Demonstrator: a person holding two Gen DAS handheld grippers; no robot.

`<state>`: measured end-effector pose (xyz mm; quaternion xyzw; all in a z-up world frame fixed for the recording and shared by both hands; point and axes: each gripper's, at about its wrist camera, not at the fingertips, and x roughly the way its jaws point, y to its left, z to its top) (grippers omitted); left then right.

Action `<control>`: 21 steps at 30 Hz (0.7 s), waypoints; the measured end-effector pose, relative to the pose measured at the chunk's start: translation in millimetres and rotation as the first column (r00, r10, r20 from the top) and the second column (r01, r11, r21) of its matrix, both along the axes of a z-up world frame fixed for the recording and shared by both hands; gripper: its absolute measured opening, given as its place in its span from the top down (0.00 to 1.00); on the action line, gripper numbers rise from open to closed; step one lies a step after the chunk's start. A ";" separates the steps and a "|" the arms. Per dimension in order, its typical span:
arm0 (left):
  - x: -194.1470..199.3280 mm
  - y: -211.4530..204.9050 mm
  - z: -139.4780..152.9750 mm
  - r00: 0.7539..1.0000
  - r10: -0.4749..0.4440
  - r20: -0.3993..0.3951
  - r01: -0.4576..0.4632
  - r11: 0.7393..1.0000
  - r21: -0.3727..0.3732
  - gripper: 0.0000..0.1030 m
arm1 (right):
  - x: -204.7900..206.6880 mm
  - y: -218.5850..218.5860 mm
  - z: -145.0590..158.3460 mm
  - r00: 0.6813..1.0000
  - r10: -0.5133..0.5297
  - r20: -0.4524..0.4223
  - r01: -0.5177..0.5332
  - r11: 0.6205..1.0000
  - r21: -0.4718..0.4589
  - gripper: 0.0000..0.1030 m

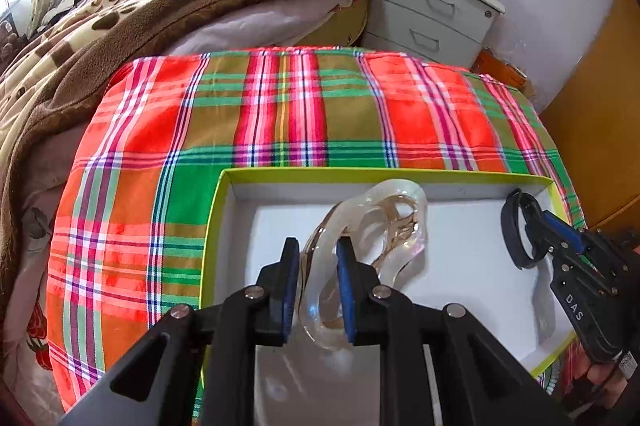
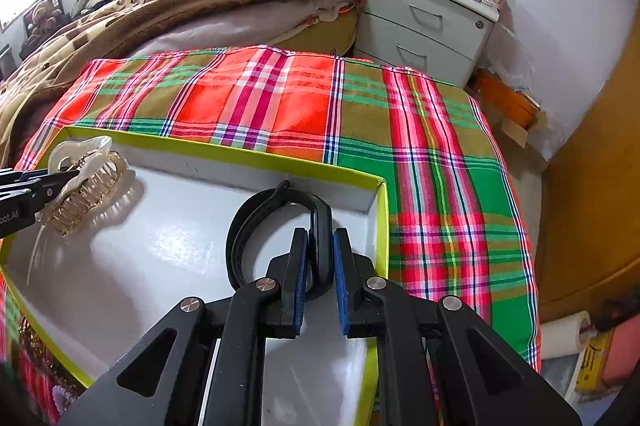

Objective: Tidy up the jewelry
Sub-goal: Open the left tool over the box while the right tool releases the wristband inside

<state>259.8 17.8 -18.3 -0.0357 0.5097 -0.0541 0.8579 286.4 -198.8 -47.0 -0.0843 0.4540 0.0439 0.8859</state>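
A shallow white box with a yellow-green rim [image 1: 218,210] [image 2: 382,222] lies on a plaid cloth. My left gripper [image 1: 318,254] is shut on a clear, amber-tinted hair claw clip [image 1: 384,222] and holds it over the box's inside. The clip also shows at the left of the right wrist view [image 2: 86,182], with the left gripper's fingers [image 2: 48,182] on it. My right gripper [image 2: 320,246] is shut on a black band bracelet [image 2: 256,222] over the box's right part. In the left wrist view the right gripper [image 1: 536,222] and the bracelet [image 1: 514,234] are at the right.
The red, green and olive plaid cloth [image 1: 280,114] covers the bed end. A brown blanket [image 1: 120,26] is heaped behind it. A grey nightstand [image 1: 432,14] with clutter stands at the back right. A wooden wardrobe [image 2: 592,186] is at the right, with a paper roll [image 2: 564,336] on the floor.
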 end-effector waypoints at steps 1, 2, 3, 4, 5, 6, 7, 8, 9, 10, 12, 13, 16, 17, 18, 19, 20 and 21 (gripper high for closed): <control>0.4 -0.7 1.0 1.000 -0.003 0.002 0.003 1.000 -0.003 0.77 | 0.3 -0.3 -0.3 1.000 -0.002 0.002 0.002 1.000 0.001 0.87; 0.5 -0.5 1.5 1.000 -0.003 0.002 0.003 1.000 -0.008 0.74 | 0.2 -0.4 -0.3 1.000 -0.004 0.004 0.004 1.000 0.004 0.87; 0.4 -0.3 2.2 1.000 -0.001 0.002 0.001 1.000 -0.012 0.73 | -0.2 -0.7 0.2 1.000 -0.006 0.008 0.006 1.000 0.007 0.87; -0.1 0.1 3.4 1.000 0.002 0.007 -0.002 1.000 -0.012 0.72 | -0.8 -1.0 1.0 1.000 -0.008 0.013 0.007 1.000 0.010 0.84; -0.6 0.1 4.8 1.000 0.003 0.011 -0.003 1.000 -0.011 0.71 | -1.4 -1.2 2.1 1.000 -0.010 0.018 0.010 1.000 0.013 0.81; -1.1 0.2 5.8 1.000 0.004 0.014 -0.004 1.000 -0.015 0.70 | -2.3 -2.3 3.3 1.000 -0.010 0.024 0.010 1.000 0.018 0.79; -1.7 0.6 6.9 1.000 0.005 0.016 -0.005 1.000 -0.024 0.69 | -3.1 -2.6 4.9 0.999 -0.009 0.031 0.008 1.000 0.024 0.77; -2.5 0.9 8.1 1.000 0.003 0.017 -0.002 0.999 -0.033 0.68 | -4.0 -3.2 6.8 0.999 -0.008 0.037 0.007 0.999 0.032 0.74; -3.8 1.5 9.5 1.000 0.004 0.018 -0.003 0.999 -0.041 0.68 | -5.3 -3.3 9.0 0.999 -0.010 0.044 0.008 0.999 0.035 0.74; -5.5 2.2 11.6 1.000 0.007 0.025 -0.006 0.999 -0.044 0.68 | -7.1 -3.6 11.0 0.999 -0.009 0.051 0.007 0.999 0.039 0.74; -10.4 2.4 17.3 0.999 -0.001 0.045 0.003 0.999 -0.050 0.68 | -12.3 -4.5 16.2 0.998 -0.007 0.069 0.003 0.999 0.052 0.74; -13.6 2.9 20.7 0.999 -0.003 0.053 0.006 0.998 -0.058 0.67 | -15.4 -5.1 19.3 0.997 -0.007 0.079 0.002 0.998 0.061 0.74; -27.6 6.5 33.5 0.996 -0.015 0.091 0.022 0.996 -0.082 0.63 | -26.6 -8.4 30.7 0.993 -0.005 0.114 -0.005 0.996 0.085 0.74; -32.4 8.0 37.4 0.995 -0.015 0.100 0.024 0.996 -0.090 0.62 | -33.3 -10.2 35.9 0.991 -0.004 0.133 -0.009 0.995 0.095 0.74; -37.5 9.9 41.4 0.994 -0.015 0.109 0.025 0.995 -0.099 0.62 | -37.2 -11.4 39.0 0.990 -0.006 0.142 -0.008 0.995 0.101 0.74; -43.6 12.5 45.4 0.993 -0.011 0.120 0.024 0.994 -0.107 0.61 | -42.0 -13.3 42.3 0.989 -0.011 0.148 -0.005 0.994 0.110 0.74; -51.0 15.3 49.3 0.991 -0.009 0.133 0.024 0.993 -0.112 0.61 | -47.5 -16.0 45.6 0.988 -0.016 0.154 -0.003 0.993 0.121 0.74; -58.6 18.0 52.1 0.990 -0.009 0.143 0.026 0.993 -0.116 0.61 | -55.0 -18.9 49.0 0.986 -0.018 0.165 -0.005 0.990 0.138 0.74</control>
